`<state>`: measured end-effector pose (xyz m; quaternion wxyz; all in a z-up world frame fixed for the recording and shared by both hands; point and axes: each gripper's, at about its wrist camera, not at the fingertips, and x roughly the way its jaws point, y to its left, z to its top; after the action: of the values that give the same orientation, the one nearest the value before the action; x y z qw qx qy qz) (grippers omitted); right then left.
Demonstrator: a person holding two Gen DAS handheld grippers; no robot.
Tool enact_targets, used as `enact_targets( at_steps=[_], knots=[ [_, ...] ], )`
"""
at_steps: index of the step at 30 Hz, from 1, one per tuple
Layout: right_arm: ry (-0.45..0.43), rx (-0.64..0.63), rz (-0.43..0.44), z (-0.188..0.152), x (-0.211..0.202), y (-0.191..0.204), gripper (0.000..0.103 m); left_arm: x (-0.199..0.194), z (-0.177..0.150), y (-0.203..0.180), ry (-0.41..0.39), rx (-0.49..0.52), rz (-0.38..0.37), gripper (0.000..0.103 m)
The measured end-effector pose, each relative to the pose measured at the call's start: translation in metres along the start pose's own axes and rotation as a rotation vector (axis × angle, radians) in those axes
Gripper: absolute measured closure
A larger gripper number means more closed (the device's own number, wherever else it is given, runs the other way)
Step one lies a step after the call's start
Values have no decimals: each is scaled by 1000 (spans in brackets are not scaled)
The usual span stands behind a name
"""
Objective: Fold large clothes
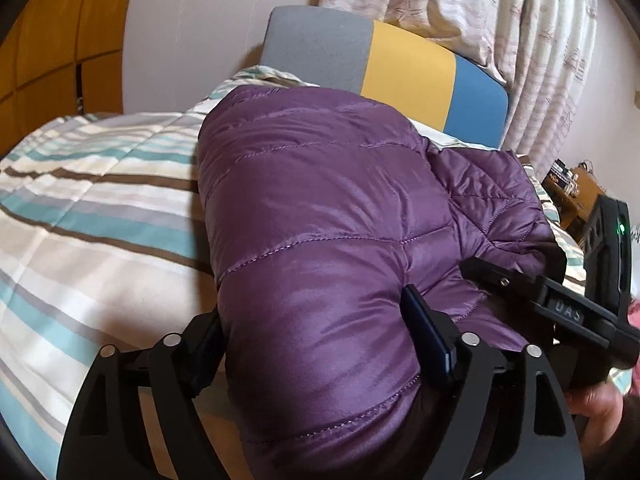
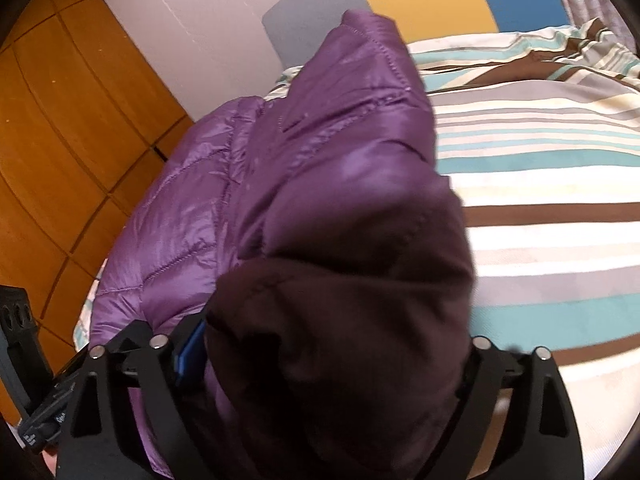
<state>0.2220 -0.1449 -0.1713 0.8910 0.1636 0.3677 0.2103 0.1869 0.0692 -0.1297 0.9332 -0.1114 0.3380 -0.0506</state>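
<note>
Left wrist view first: nearest to us, the left gripper [image 1: 312,312] has its jaws spread wide in a released stance. The purple padded jacket [image 1: 320,200] swells up between its fingers [image 1: 424,332] and brushes both, loose rather than pinched. At the lower right edge we see part of a hand [image 1: 596,404] on a black handle. Beyond the fingers the jacket lies in a bulky heap on the striped bedspread [image 1: 100,200], a folded layer on top and a crumpled part off to the right. Farther back stands the headboard [image 1: 400,68], in grey, yellow and blue panels, against the wall. A patterned curtain [image 1: 520,20] hangs to its right, a wooden wardrobe [image 1: 48,32] stands to the left, and a small wooden table [image 1: 580,188] sits by the bed's far right side; we cannot make out what lies on it.

From the right wrist view, the right gripper [image 2: 328,340] is likewise let go, with its jaws wide apart. A thick, dark fold of the jacket fills the gap and hides the right finger; only the left finger's blue pad [image 2: 188,352] shows beside the cloth. Past it, the jacket stretches away to the left over the bedspread, and striped cover lies bare on the right up to the headboard.
</note>
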Motion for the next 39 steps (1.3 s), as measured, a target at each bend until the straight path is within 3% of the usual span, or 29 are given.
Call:
enact_targets(
  at_steps=[7, 20, 32, 34, 39],
  knots=[
    [-49, -32, -74, -12, -24, 2, 5, -10, 0, -7, -15, -11, 23, 17],
    [-64, 8, -87, -46, -61, -19, 2, -27, -12, 0, -37, -9, 18, 16],
    [-9, -20, -155, -41, -46, -21, 2, -25, -16, 6, -18, -26, 2, 15],
    [-27, -11, -145, -42, -54, -22, 2, -36, -13, 1, -33, -26, 15, 15],
    [-170, 10, -129, -30, -95, -25, 3, -64, 5, -11, -108, 5, 49, 14]
  ],
)
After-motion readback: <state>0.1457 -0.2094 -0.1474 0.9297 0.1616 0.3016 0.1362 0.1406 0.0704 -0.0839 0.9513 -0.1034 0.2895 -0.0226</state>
